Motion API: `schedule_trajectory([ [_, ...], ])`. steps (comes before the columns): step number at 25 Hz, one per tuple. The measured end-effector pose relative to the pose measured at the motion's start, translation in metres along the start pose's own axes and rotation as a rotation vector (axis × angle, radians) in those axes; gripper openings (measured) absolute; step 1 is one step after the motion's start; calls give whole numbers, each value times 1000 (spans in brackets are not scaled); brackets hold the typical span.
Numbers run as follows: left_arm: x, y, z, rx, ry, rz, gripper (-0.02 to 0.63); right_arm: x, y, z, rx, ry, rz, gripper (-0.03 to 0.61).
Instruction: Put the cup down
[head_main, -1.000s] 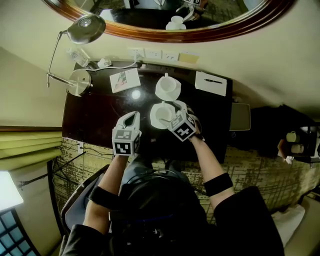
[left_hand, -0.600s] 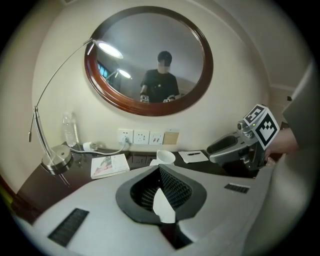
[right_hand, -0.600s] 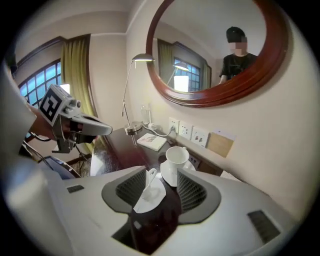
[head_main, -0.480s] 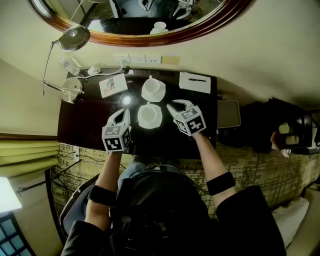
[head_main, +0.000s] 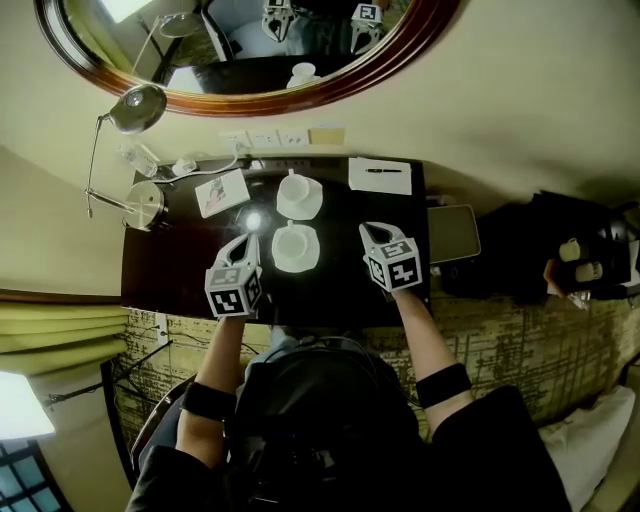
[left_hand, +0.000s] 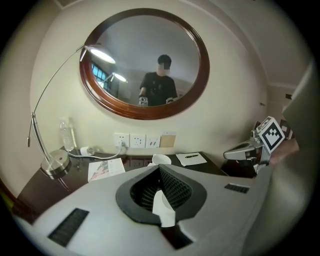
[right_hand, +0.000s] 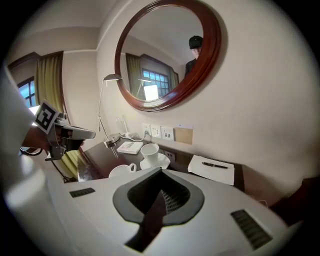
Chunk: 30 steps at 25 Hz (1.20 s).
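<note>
White cup (head_main: 292, 241) on saucer (head_main: 277, 259), dark table (head_main: 170, 262). Left hand-held gripper (head_main: 249, 241) clenched, empty. Right hand-held gripper (head_main: 369, 231) jaws just closed w/ nothing between.

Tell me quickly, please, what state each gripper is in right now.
Left gripper: closed, holding nothing.
Right gripper: jaws have just closed, nothing between them.
</note>
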<state>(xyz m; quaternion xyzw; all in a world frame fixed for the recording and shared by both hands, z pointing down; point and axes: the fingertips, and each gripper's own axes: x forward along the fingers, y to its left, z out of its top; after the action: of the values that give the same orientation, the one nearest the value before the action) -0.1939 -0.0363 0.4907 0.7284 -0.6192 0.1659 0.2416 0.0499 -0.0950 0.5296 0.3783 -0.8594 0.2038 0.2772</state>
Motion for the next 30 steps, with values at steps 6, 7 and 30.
schedule_trajectory([
  [6, -2, -2, -9, 17, 23, -14, -6, -15, -33, -18, 81, -42, -92, 0],
  [7, -2, -2, -9, 17, 22, -13, -6, -17, -33, -19, 81, -41, -96, 0],
  [30, -6, -9, -17, 7, 22, -12, -6, -24, -40, -30, 52, -16, -91, 0],
])
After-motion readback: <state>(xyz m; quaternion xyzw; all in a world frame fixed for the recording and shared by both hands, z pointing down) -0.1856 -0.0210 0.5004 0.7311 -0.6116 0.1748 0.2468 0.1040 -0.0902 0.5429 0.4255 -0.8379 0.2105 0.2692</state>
